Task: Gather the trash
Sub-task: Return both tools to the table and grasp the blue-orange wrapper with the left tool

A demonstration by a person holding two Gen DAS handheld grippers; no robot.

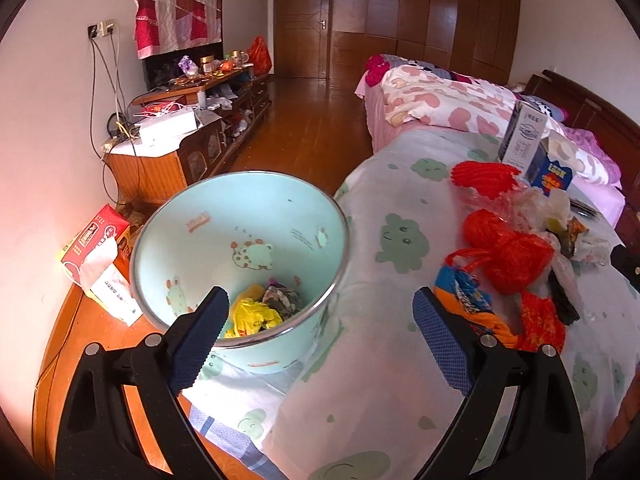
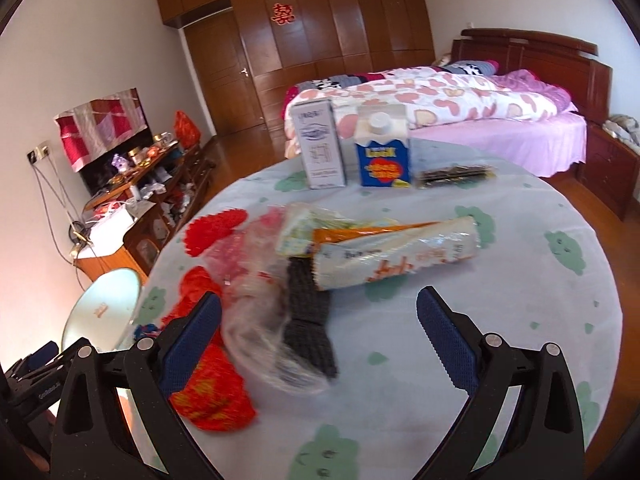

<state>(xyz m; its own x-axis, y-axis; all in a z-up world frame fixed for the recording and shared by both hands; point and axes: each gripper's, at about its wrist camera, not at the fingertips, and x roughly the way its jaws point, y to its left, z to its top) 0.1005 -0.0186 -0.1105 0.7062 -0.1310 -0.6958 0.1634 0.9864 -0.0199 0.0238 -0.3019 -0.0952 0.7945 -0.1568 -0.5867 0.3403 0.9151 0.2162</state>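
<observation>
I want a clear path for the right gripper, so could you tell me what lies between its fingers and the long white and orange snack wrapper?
In the right wrist view, a black knitted strip and crumpled clear plastic lie before the wrapper.

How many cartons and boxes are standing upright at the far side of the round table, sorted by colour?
White and grey box: 1
Blue and white carton with a white cap: 1
Total: 2

They stand side by side; a flat dark packet lies beside the carton and is not counted.
</observation>
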